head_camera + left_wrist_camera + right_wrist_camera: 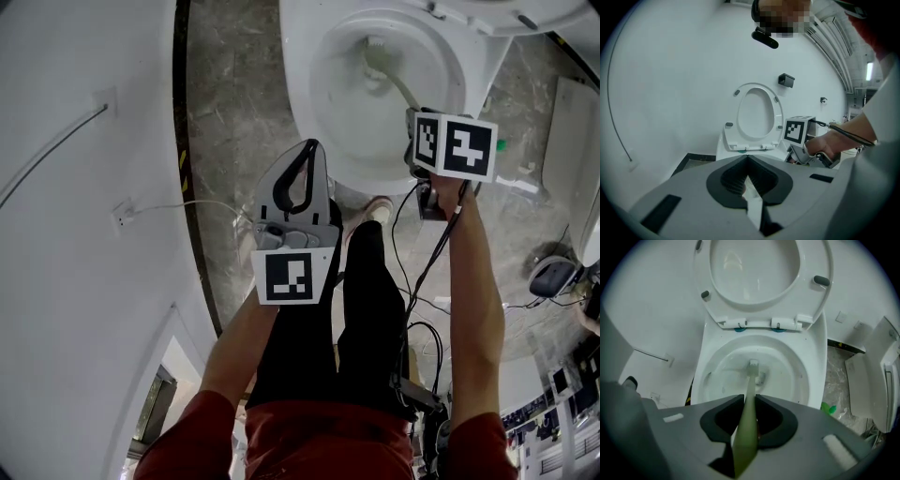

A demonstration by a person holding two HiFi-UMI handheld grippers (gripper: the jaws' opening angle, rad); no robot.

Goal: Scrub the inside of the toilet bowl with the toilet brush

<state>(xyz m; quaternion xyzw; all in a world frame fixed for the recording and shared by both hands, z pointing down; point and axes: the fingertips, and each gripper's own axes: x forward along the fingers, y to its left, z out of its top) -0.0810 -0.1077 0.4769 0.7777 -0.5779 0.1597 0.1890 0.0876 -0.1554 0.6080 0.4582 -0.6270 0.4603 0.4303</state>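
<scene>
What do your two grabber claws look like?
The left claw and right claw are grey plastic wedges with black ribbed pads. Each carries a white cube printed with black square patterns. Black cables trail from the right one. The sleeves are short and red.

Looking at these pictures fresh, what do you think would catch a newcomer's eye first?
The white toilet bowl fills the top of the head view, its seat raised. The right gripper is shut on a pale green toilet brush whose head reaches down into the bowl. The left gripper hangs shut and empty, off to the bowl's left.
</scene>
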